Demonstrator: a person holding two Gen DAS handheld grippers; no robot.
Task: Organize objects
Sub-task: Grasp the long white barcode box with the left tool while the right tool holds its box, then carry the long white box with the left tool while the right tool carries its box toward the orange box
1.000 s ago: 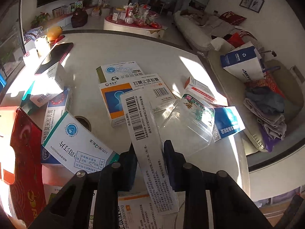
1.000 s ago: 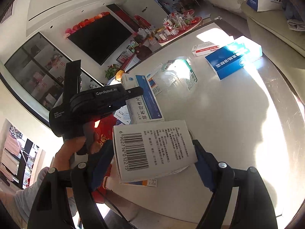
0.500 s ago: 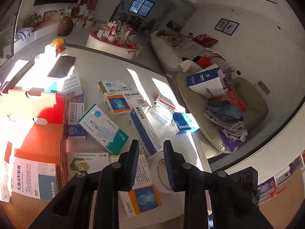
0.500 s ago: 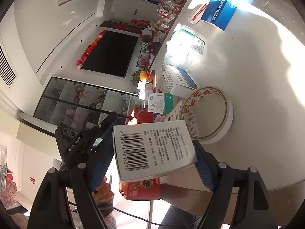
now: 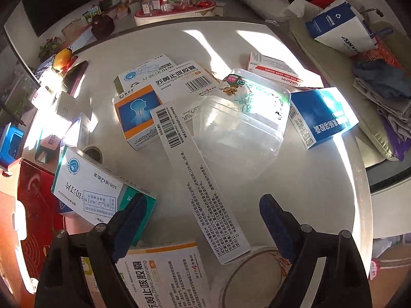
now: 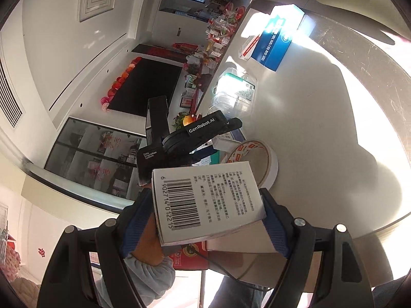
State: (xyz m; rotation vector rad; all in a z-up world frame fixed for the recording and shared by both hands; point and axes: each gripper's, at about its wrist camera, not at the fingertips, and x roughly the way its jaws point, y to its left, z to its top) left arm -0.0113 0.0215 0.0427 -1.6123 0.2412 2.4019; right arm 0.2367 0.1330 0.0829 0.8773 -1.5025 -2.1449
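Looking down the left wrist view, the left gripper [image 5: 203, 218], its jaws just opened wide, straddles the long barcode box [image 5: 195, 177] lying on the table [image 5: 316, 179], its long axis running straight ahead between the fingers. In the right wrist view, the right gripper [image 6: 205, 218] clamps a white barcoded box [image 6: 205, 200] crosswise, beside the tape roll [image 6: 259, 161].

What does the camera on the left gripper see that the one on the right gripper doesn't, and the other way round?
Only the left view: the orange and blue box, the long narrow box lying between the open left gripper, whose jaws have just been opening, and the red carton.

Only the right view: the barcode box clamped in the right gripper, and the left gripper's black body.

Both: the clear plastic tub, the blue box, the tape roll and the table.
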